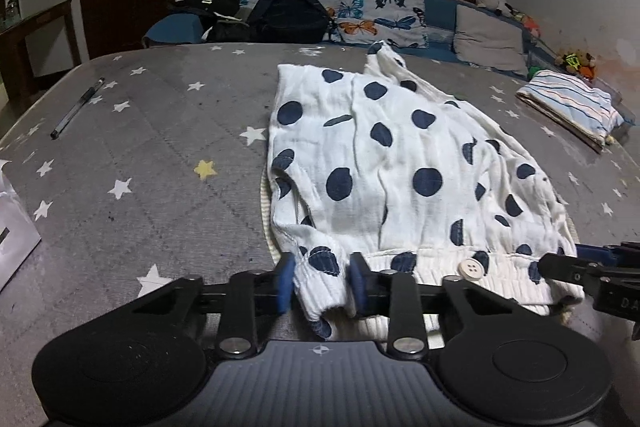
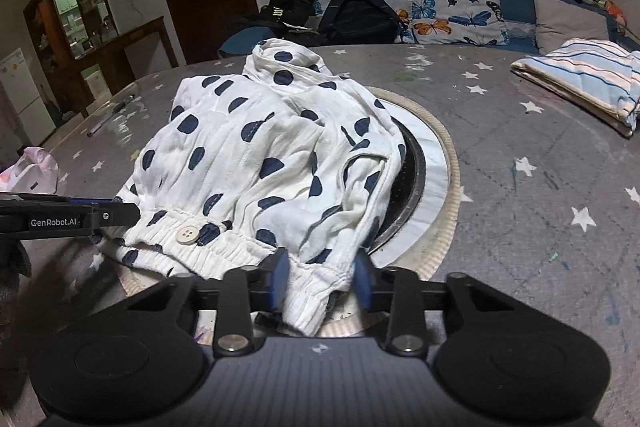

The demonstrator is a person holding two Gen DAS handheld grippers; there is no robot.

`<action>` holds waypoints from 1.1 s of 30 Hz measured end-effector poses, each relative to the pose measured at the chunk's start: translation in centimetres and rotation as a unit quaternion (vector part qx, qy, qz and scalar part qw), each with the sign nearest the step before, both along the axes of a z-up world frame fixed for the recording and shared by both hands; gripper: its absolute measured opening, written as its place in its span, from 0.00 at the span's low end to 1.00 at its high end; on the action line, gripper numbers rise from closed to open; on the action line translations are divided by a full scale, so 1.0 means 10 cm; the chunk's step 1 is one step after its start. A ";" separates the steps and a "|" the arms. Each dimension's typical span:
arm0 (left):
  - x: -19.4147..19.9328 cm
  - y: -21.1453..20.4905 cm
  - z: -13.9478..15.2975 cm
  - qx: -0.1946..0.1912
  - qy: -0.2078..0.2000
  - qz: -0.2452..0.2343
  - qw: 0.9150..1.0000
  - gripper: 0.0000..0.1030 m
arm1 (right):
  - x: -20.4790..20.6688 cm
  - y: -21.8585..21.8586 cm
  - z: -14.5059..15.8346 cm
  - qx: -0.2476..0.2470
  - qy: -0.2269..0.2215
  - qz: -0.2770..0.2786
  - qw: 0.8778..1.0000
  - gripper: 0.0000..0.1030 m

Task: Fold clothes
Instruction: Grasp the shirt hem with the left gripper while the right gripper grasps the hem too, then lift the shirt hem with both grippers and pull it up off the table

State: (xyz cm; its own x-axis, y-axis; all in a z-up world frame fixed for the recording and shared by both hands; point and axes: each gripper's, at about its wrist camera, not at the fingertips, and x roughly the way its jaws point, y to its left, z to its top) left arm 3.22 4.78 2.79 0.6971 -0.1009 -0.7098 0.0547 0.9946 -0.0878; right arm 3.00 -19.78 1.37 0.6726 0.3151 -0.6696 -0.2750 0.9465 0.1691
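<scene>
Left claw [image 1: 322,281], at the lower centre of the left wrist view, has its blue pads on either side of a sleeve cuff [image 1: 320,267] of the polka-dot garment [image 1: 392,163], and the cloth bunches between them; it appears closed on that cuff. Right claw [image 2: 320,277], at the lower centre of the right wrist view, grips the other cuff [image 2: 310,291] in the same way. The garment lies spread over the middle of the star-print desk [image 1: 160,155], partly covering a round inset ring [image 2: 436,163]. Its ribbed hem with a white button [image 1: 472,269] faces the lower edge of the frame. The fabric looks thin, light and limp: expect it to sag, wrinkle and slide on the smooth desk cover. Take hold at the thicker ribbed cuffs or hem, not the loose body cloth. No container takes part in the task; a black backpack [image 1: 288,15], contents unseen, sits in the upper centre, and a folded striped cloth [image 2: 580,75] lies at the upper right.
</scene>
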 end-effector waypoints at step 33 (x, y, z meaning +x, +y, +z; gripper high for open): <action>-1.43 -0.04 0.39 -0.048 0.045 -0.160 0.985 0.18 | -1.43 -0.55 0.52 0.008 0.019 0.166 0.986 0.17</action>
